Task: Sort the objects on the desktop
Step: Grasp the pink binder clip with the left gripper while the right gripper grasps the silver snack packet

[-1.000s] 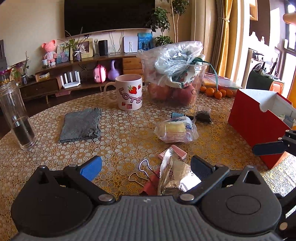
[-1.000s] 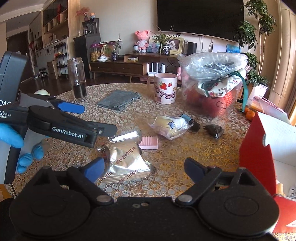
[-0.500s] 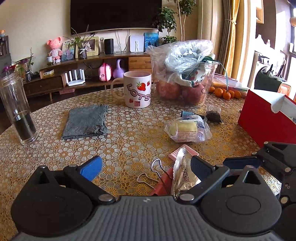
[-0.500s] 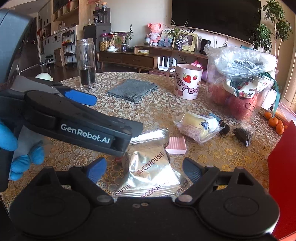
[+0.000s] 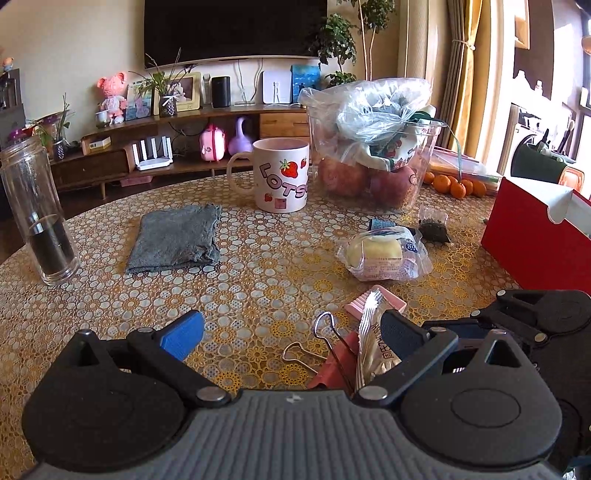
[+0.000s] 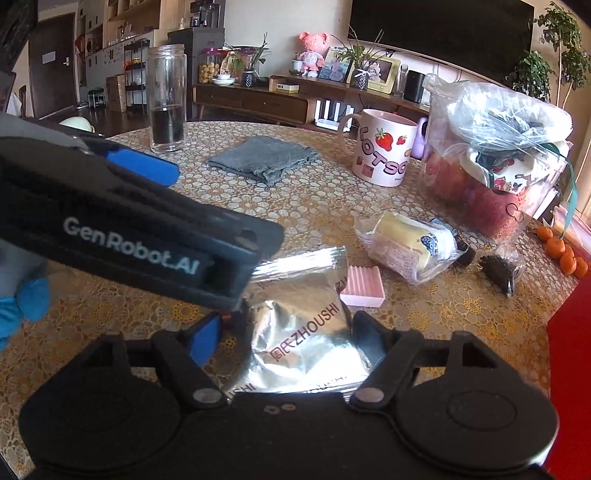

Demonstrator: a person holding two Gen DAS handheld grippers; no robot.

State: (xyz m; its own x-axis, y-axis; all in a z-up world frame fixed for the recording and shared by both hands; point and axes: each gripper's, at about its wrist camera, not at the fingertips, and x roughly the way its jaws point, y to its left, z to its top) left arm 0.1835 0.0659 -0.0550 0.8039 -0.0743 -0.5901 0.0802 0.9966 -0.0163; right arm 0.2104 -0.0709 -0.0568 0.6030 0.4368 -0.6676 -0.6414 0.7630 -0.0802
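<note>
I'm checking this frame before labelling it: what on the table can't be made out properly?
- Red box: its inside is hidden by its own wall in the left wrist view; the right wrist view crops it at the edge.
- Red binder clip: partly covered by the silver snack packet and the gripper body in the left wrist view.
- Small dark packet: contents too small to identify.

A dark television (image 5: 236,29) hangs on the wall above a long wooden sideboard (image 5: 110,162). On the sideboard below it stand a pink toy figure (image 5: 112,94), a framed picture (image 5: 184,92), a black speaker (image 5: 221,92) and a white router (image 5: 152,153). Right of the television rises a leafy houseplant (image 5: 336,40), with yellow curtains (image 5: 469,74) beyond.
</note>
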